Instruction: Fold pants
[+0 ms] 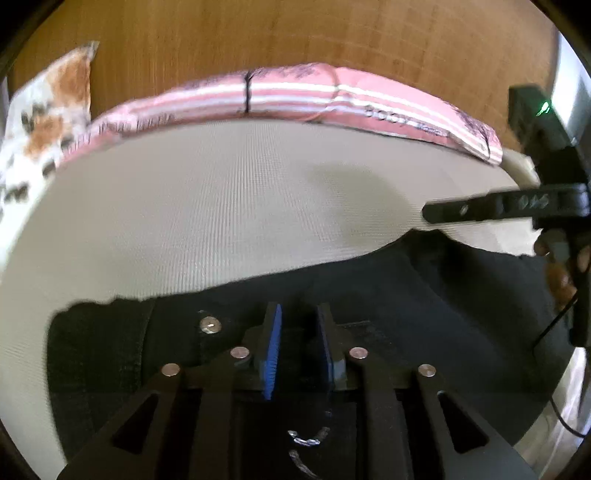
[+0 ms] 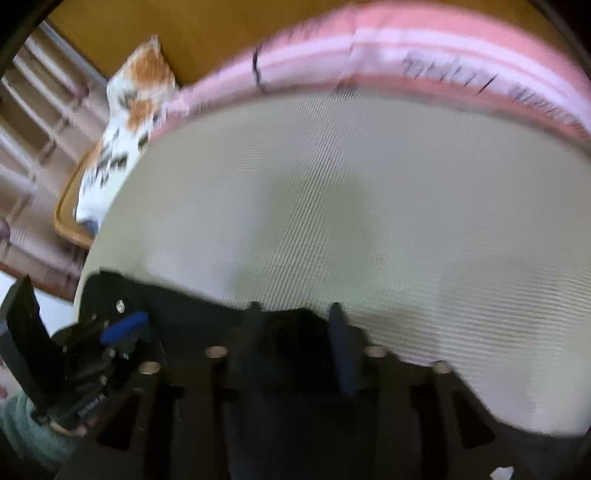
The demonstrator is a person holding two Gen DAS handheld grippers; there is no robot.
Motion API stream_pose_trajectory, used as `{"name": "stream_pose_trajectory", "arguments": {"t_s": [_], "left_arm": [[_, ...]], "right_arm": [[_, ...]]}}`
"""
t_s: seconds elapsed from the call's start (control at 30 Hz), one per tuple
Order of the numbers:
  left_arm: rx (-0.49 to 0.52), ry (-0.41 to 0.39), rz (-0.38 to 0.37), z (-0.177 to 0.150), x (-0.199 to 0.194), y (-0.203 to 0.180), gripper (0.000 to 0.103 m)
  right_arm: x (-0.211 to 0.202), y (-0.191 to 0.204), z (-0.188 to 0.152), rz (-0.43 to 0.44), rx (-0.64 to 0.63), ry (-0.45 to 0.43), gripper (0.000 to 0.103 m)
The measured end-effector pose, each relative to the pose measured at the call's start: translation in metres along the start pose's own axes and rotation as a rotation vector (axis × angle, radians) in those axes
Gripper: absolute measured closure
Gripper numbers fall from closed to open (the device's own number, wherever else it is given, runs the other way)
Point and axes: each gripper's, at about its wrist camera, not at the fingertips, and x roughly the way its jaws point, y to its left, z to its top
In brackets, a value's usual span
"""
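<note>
Black pants (image 1: 369,295) lie on a cream ribbed sheet (image 1: 221,206), waistband and metal button (image 1: 209,325) to the left. My left gripper (image 1: 299,332) points down at the waist. Its blue pads stand close together with a ridge of the dark cloth pinched between them. In the right wrist view my right gripper (image 2: 295,325) stands over the pants' (image 2: 207,314) upper edge, jaws apart, with a lump of black cloth loose between the fingers. That view is blurred. The left gripper (image 2: 123,326) shows at its lower left, by the button (image 2: 120,305).
A pink striped folded blanket (image 1: 295,92) runs along the sheet's far edge, with a white-and-orange floral pillow (image 1: 48,122) to its left. Behind them is a wooden board (image 1: 295,33). A hand (image 1: 557,273) and a cable (image 1: 554,325) are at the right.
</note>
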Motion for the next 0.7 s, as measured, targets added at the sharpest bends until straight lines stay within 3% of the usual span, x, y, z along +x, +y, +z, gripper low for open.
{"name": "stream_pose_trajectory", "arguments": {"t_s": [0.07,0.2,0.37,0.5,0.7], "left_arm": [[0.045,-0.029,-0.037,0.004,-0.013,-0.019,0.078],[0.150,-0.048,-0.101,0.014,-0.022,-0.062,0.060],[0.226,0.011,-0.220,0.019,-0.001,-0.114,0.060],[0.230,0.074,-0.236,0.023,0.026,-0.134,0.060],[0.214,0.094,-0.181,0.037,0.058,-0.141,0.060]], "right_arm": [[-0.028,-0.007,-0.011,-0.016,0.010,-0.052,0.057],[-0.076,-0.038,-0.040,-0.098,0.046,-0.117,0.057],[-0.108,-0.098,-0.086,-0.214,0.154,-0.095,0.058],[-0.125,-0.133,-0.116,-0.281,0.208,-0.090,0.058],[-0.127,-0.170,-0.138,-0.353,0.282,-0.090,0.058]]}}
